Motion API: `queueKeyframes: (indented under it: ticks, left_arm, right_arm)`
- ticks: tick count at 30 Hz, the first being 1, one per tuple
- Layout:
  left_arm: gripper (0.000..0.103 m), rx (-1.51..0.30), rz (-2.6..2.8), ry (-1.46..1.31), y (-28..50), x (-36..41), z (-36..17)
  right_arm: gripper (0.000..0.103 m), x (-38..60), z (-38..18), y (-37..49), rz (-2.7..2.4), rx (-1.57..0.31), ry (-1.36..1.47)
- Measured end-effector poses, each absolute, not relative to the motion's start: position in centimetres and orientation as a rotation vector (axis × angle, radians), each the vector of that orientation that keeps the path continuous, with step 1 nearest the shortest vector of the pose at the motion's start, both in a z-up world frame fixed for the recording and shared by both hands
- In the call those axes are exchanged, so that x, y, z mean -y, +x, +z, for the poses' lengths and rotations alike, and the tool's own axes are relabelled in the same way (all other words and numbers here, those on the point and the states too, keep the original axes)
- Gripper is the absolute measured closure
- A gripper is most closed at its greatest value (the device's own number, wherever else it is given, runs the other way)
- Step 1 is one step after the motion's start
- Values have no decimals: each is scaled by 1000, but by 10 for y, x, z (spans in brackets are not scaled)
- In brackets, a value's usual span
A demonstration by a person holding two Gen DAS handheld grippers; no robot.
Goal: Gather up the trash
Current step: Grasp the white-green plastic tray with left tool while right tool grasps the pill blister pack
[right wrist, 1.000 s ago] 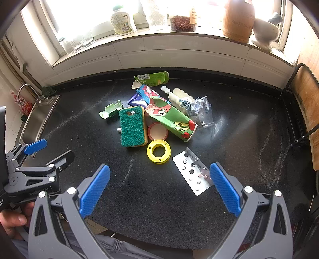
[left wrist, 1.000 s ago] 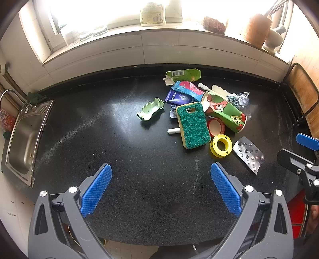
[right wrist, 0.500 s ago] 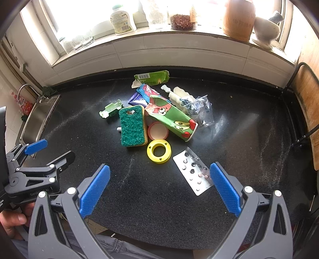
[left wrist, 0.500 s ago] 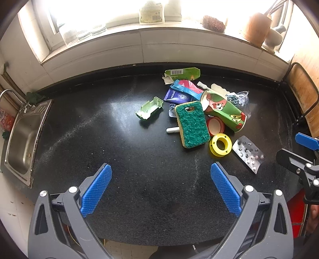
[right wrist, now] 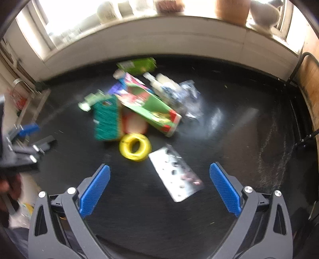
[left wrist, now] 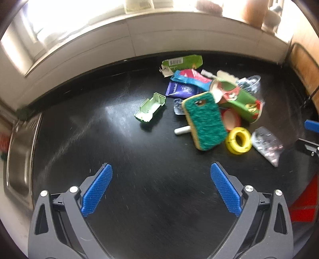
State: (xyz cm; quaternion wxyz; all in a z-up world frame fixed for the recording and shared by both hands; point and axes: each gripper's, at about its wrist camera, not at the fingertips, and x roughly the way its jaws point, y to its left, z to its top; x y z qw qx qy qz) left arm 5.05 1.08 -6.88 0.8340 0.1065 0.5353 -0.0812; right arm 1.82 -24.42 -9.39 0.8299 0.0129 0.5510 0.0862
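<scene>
Both grippers now closing in on the trash pile, nothing picked up yet.

Pile larger and blurred against a second ago: green sponge [left wrist: 204, 121], yellow ring [left wrist: 238, 140] and blister pack [right wrist: 176, 175] right of centre on black worktop [left wrist: 139, 179]. Left gripper [left wrist: 161, 189] and right gripper [right wrist: 158, 188] with fingers wide, empty; blister pack low centre between right fingers, probably first pick.

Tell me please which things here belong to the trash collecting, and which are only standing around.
Trash to collect, on the black counter:
green sponge
yellow ring
blister pack
paper cup
green plastic piece
green wrapper
purple wrapper

Not part of the job:
sink
wooden jar and white mortar on the windowsill
</scene>
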Motion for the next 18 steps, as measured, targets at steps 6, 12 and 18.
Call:
queueKeyframes:
  ticks: [6, 12, 18]
  left_arm:
    - [6, -1160, -234, 276, 105, -22, -119]
    - [6, -1133, -271, 301, 156, -21, -149]
    - [11, -1109, -324, 347, 181, -14, -167]
  right_arm:
    - [13, 257, -152, 39, 249, -1256, -58]
    - [25, 263, -182, 55, 313, -1303, -107]
    - [49, 254, -191, 52, 375, -1290, -200]
